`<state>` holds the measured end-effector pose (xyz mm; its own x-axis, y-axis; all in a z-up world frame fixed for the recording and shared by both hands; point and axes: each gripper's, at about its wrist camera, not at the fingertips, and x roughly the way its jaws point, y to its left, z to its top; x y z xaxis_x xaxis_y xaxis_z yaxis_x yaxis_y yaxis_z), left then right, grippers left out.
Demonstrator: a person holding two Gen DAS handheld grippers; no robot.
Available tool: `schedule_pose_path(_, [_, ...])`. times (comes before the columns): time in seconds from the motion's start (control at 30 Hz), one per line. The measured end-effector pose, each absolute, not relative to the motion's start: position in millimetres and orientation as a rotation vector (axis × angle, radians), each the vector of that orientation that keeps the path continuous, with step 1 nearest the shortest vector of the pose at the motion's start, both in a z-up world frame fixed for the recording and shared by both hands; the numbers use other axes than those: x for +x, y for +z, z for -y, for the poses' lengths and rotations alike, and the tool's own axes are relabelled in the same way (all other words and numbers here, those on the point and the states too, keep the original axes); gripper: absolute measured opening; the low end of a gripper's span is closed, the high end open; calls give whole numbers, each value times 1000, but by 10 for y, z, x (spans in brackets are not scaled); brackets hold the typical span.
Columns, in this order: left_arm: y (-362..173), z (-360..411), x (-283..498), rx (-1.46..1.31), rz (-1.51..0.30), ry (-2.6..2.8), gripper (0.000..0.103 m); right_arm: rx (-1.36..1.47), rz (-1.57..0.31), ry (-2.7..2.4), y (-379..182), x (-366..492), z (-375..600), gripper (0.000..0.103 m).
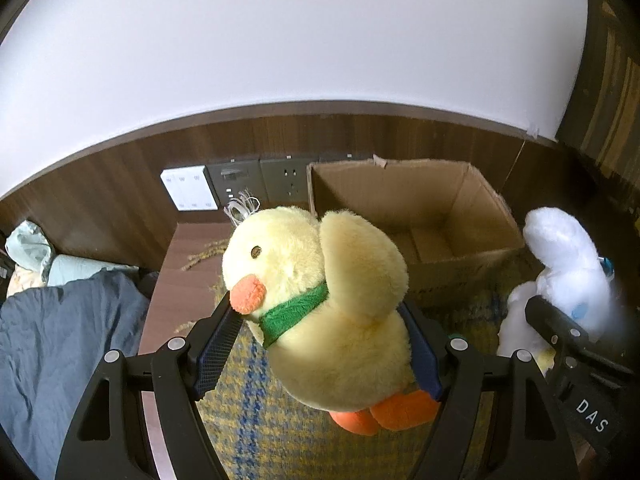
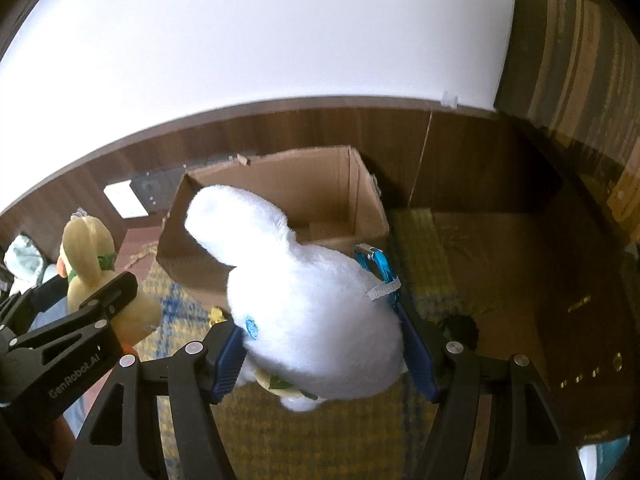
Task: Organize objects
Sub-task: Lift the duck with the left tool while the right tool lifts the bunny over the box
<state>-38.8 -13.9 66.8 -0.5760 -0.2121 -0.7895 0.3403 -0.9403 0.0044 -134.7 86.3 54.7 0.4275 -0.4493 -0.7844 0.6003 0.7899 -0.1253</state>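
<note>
My left gripper [image 1: 320, 344] is shut on a yellow plush duck [image 1: 336, 304] with an orange beak, orange feet and a green scarf, held up in front of an open cardboard box [image 1: 472, 258]. My right gripper [image 2: 324, 354] is shut on a white plush toy [image 2: 312, 312] with a blue carabiner clip [image 2: 382, 266], held before the same box [image 2: 360, 184]. The white toy also shows at the right of the left wrist view [image 1: 568, 272]. The duck [image 2: 92, 264] and the left gripper show at the left of the right wrist view. The box looks empty inside.
A yellow-and-blue patterned cloth [image 1: 256, 420] covers the surface under the box. Wall sockets [image 1: 288, 180] and a white switch plate [image 1: 188, 188] sit on the wood panel behind. Blue bedding [image 1: 60, 352] lies at the left. A brown surface [image 2: 520, 280] lies right of the box.
</note>
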Motion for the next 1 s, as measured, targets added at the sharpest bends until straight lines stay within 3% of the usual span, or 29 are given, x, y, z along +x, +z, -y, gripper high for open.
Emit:
schedule_pose_path(0.5, [967, 286, -801, 1138, -258, -2529, 76, 129, -852, -617, 848, -946, -661, 68])
schedule_pose_path(1.0, [892, 461, -1339, 1124, -283, -2523, 77, 89, -837, -581, 910, -524, -290, 68])
